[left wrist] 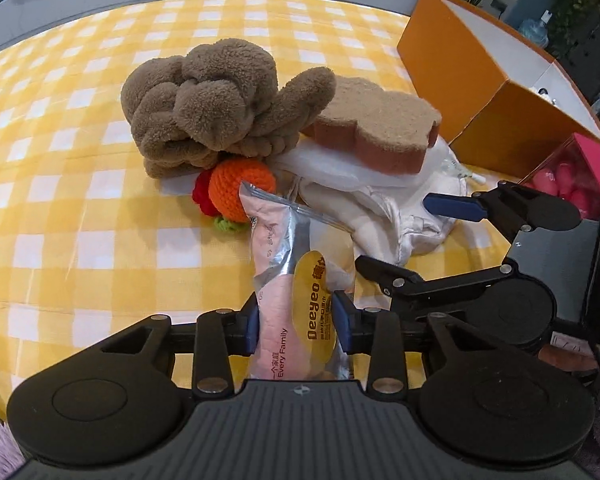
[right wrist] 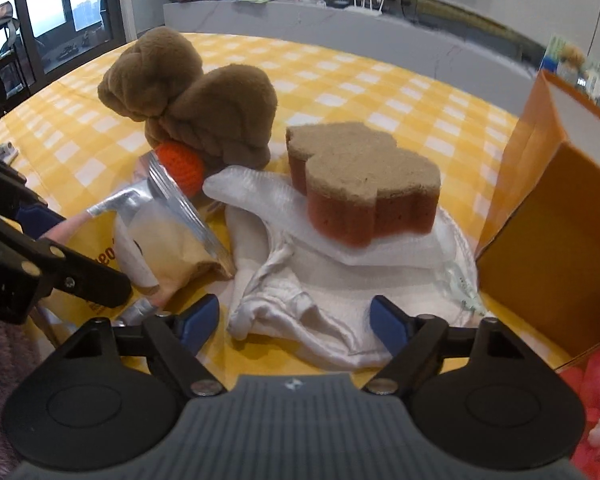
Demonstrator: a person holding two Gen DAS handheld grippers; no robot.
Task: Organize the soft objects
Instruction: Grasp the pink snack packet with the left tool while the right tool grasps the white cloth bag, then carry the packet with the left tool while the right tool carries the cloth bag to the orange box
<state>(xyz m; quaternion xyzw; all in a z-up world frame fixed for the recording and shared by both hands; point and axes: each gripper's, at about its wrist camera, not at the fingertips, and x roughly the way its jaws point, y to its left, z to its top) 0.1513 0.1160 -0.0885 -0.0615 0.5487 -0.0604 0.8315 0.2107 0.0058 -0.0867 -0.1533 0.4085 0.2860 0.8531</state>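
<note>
Gripping a foil packet [left wrist: 296, 300] tight between its pads, the left gripper [left wrist: 296, 318] had it lifted just in front of the sponge [left wrist: 376, 124]. That sponge sat on a white cloth [right wrist: 300, 308], with the brown plush [left wrist: 216, 108] and orange crochet ball [left wrist: 240, 188] left of it and an orange box [left wrist: 480, 92] to its right. Right gripper [right wrist: 296, 320] was spread wide over the cloth's near edge, holding nothing.

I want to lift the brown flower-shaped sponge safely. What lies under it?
The brown flower-shaped sponge rests on a folded translucent white sheet, which lies on crumpled white cloth over the yellow checked tablecloth. Whatever lies directly beneath the sponge's middle is covered.
</note>
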